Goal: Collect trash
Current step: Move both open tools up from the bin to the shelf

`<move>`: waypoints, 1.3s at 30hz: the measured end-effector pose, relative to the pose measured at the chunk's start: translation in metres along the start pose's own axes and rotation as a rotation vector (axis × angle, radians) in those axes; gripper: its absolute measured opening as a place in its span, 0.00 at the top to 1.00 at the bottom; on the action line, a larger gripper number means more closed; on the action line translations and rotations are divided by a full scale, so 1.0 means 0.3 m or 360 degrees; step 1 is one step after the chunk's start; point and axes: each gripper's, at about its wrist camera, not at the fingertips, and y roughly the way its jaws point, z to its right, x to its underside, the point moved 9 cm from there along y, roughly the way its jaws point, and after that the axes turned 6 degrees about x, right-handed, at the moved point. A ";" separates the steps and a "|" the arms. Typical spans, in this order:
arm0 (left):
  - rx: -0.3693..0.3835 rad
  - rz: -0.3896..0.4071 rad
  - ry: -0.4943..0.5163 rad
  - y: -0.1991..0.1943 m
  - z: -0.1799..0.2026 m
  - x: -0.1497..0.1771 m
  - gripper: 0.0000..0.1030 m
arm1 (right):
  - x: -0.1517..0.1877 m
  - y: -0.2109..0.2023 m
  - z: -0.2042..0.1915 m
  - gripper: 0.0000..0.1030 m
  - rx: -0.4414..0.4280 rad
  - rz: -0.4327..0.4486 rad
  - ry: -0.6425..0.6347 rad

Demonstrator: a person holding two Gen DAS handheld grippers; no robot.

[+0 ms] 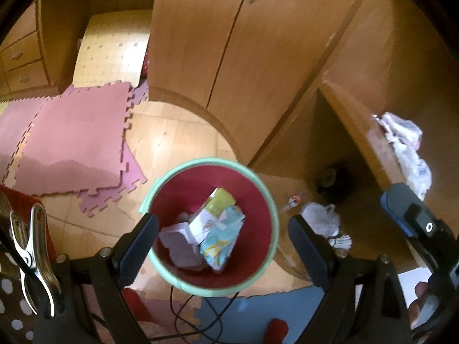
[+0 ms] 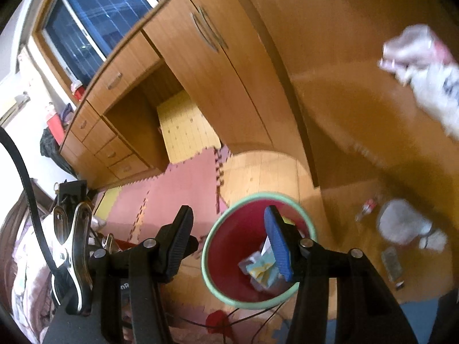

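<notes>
A red bin with a mint green rim (image 1: 149, 197) stands on the floor below both grippers and shows in the right wrist view too (image 2: 212, 235). A crumpled printed carton (image 1: 218, 226) and pale paper scraps (image 1: 179, 243) lie inside it; the carton also shows in the right wrist view (image 2: 259, 269). My left gripper (image 1: 223, 246) is open and empty above the bin. My right gripper (image 2: 229, 243) is open and empty over the bin's left side. Crumpled white and pink wrappers (image 1: 404, 140) lie on a wooden desk edge, blurred in the right wrist view (image 2: 424, 71).
Wooden wardrobe doors (image 1: 218, 37) and drawers (image 2: 114, 152) stand behind. Pink foam mats (image 1: 71, 140) cover the floor at left. A grey bag (image 1: 321, 215) and small litter (image 1: 292, 200) lie on the floor right of the bin. Black cables (image 1: 200, 309) run below the bin.
</notes>
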 end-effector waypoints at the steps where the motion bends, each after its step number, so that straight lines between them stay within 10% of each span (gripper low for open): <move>1: 0.0012 0.0012 0.0014 -0.009 0.019 -0.008 0.08 | -0.014 -0.025 -0.001 0.49 0.0018 0.0036 -0.0023; 17: 0.0206 0.0033 0.0233 -0.016 0.368 -0.052 0.08 | -0.119 -0.271 0.150 0.49 0.0209 0.0299 -0.0025; 39: 0.0363 0.0008 0.0409 0.146 0.696 -0.075 0.08 | -0.254 -0.427 0.700 0.49 0.0766 0.0408 0.0236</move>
